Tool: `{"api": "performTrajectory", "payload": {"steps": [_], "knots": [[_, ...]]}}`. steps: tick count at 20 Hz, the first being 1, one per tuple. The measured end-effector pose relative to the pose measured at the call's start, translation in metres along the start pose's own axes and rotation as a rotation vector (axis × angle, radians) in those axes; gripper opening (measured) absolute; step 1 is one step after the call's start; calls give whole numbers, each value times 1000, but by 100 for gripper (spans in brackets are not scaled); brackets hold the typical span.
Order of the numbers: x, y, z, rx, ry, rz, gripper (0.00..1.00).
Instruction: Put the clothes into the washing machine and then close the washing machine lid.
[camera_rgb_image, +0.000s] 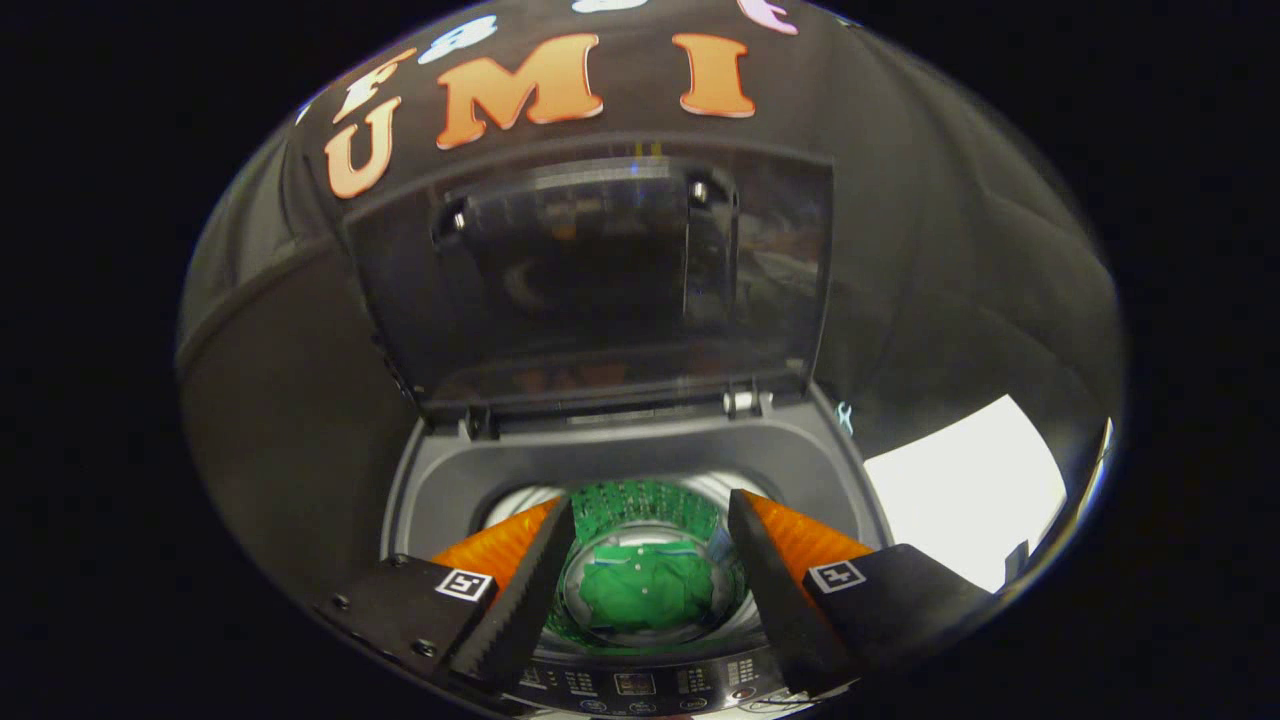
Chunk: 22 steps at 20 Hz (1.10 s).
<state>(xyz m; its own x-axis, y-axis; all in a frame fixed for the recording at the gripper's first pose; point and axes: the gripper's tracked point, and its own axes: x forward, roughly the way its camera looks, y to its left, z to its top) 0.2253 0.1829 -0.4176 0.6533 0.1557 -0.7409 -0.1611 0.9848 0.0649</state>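
Gripper (648, 520): fingers spread wide, holding nothing, above the washer opening.
Clothes (645, 588): a green garment lies at the bottom of the drum (650, 505), seen between the two fingers.
Washer (640, 460): top-loader, grey rim around the drum.
Lid (600, 280): open, standing upright behind the opening.
Panel (640, 685): at the front edge, under the fingers.

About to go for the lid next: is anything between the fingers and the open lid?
Nothing visible. The gripper is open and empty above the drum, where the green clothes lie. The lid stands upright beyond the fingers, open space between.
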Motion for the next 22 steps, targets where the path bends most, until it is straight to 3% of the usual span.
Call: {"api": "performTrajectory", "payload": {"steps": [8,11,17,22], "knots": [[-59,41,148,-42,-299,89,99],[-56,60,202,-34,-368,110,98],[-13,82,263,-35,-357,138,99],[40,85,263,-60,-281,101,98]]}}
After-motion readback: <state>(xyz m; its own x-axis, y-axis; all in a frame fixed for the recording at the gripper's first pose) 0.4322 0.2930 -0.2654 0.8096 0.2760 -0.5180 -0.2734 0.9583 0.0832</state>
